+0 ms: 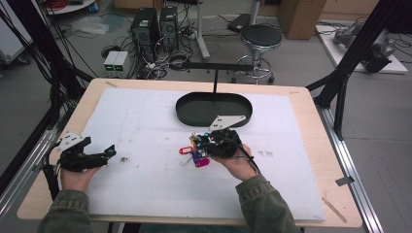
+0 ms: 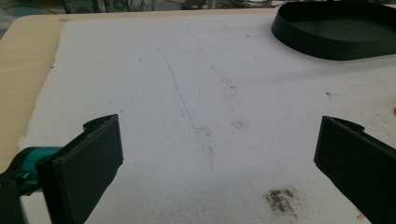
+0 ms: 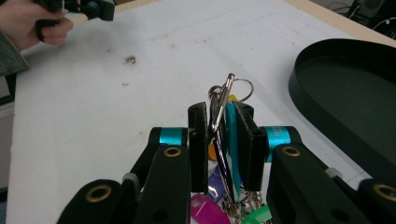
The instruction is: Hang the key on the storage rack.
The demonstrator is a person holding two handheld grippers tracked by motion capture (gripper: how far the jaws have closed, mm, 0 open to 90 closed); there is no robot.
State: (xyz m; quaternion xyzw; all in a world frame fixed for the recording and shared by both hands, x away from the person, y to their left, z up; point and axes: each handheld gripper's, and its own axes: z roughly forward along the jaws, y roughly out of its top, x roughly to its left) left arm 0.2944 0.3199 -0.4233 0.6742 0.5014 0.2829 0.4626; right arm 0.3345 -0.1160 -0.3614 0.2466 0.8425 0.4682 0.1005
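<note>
One black oval tray (image 1: 214, 109), right gripper (image 3: 223, 140) clamping key bunch (image 3: 224, 135) beside it

Left gripper (image 1: 111, 151): held low near the table's left edge, jaws spread wide. Right gripper (image 3: 223, 140): raised mid-table, jaws clamped together on its load.

1. The key bunch (image 3: 223, 140) mixes shiny metal rings and a clip with glossy plastic tags.
2. The tray (image 1: 214, 108) looks like smooth, matt black plastic.
3. The table (image 1: 320, 141) edge shows pale, smooth wood.
4. The white sheet (image 2: 187, 93) on it looks matt, grainy and stained.
5. The right gripper (image 3: 223, 140) has matt black pads (image 3: 198, 140), glossy teal metal-looking collars and brass-coloured rivets.
6. The sleeve (image 1: 265, 206) is olive cloth.
</note>
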